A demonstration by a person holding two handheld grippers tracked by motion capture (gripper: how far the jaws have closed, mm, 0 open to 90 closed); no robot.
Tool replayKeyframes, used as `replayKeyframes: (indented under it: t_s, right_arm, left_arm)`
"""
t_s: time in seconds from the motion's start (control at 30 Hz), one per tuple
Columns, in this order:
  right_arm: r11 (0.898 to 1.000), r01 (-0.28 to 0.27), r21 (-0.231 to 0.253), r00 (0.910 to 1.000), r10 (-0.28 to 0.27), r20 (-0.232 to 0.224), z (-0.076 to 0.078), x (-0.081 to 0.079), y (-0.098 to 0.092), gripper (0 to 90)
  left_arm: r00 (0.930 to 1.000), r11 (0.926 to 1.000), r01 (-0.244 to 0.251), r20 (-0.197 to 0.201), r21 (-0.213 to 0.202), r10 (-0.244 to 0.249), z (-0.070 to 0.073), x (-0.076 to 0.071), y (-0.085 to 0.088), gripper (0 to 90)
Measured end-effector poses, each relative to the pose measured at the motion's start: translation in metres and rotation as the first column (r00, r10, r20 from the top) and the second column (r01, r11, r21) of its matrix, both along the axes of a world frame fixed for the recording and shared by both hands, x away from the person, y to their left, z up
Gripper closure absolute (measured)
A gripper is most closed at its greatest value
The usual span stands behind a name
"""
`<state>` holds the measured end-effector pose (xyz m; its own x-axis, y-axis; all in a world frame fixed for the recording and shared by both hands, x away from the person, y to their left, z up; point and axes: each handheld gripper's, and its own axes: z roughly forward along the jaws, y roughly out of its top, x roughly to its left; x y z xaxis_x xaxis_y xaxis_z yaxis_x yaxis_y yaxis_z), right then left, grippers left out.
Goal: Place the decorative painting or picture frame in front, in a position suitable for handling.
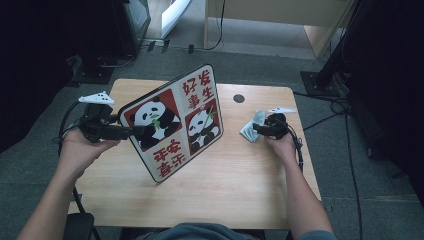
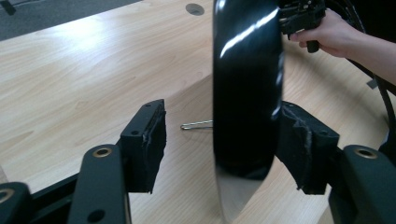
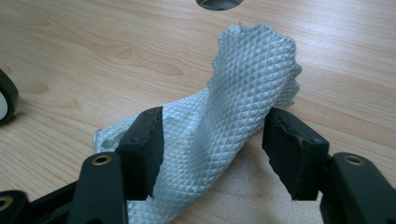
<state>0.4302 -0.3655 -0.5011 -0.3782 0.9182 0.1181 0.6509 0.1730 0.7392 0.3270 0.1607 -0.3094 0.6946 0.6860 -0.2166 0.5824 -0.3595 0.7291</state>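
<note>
Panda board (image 1: 172,122) stands tilted on its lower edge, its left rim between the left tongs (image 1: 137,131): one pad touches its black back (image 2: 245,93), the other stands clear, so no firm grip yet. Pale blue mesh cloth (image 3: 233,126) lies bunched between the right tongs (image 1: 256,127), pads apart and not pressing. Wiping looks not begun; clamping both is left. Light wooden counter (image 1: 235,175) with a cable hole (image 1: 239,98) beyond the right tongs; grey carpet (image 1: 250,55), dark stands around.
</note>
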Motion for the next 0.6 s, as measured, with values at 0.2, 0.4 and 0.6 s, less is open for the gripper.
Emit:
replayKeyframes:
  t_s: [0.2,0.4,0.6]
  right_arm:
    - [1.0,-0.008,0.009,0.9999,0.008,-0.009,-0.004,0.002,0.0,46.8]
    - [0.999,-0.02,0.025,0.9986,0.021,-0.048,-0.007,0.006,-0.003,53.2]
    - [0.999,-0.033,0.007,0.9985,0.033,-0.043,-0.01,0.006,-0.002,58.2]
  left_arm:
    - [0.9999,0.9999,-0.013,0.006,-0.004,0.013,-0.008,-0.004,0.0,43.1]
    - [0.9996,0.9994,-0.021,0.017,-0.027,0.021,-0.016,-0.008,0.002,56.8]
    - [1.0,0.9991,-0.008,0.003,-0.042,0.008,-0.023,-0.01,0.001,61.5]
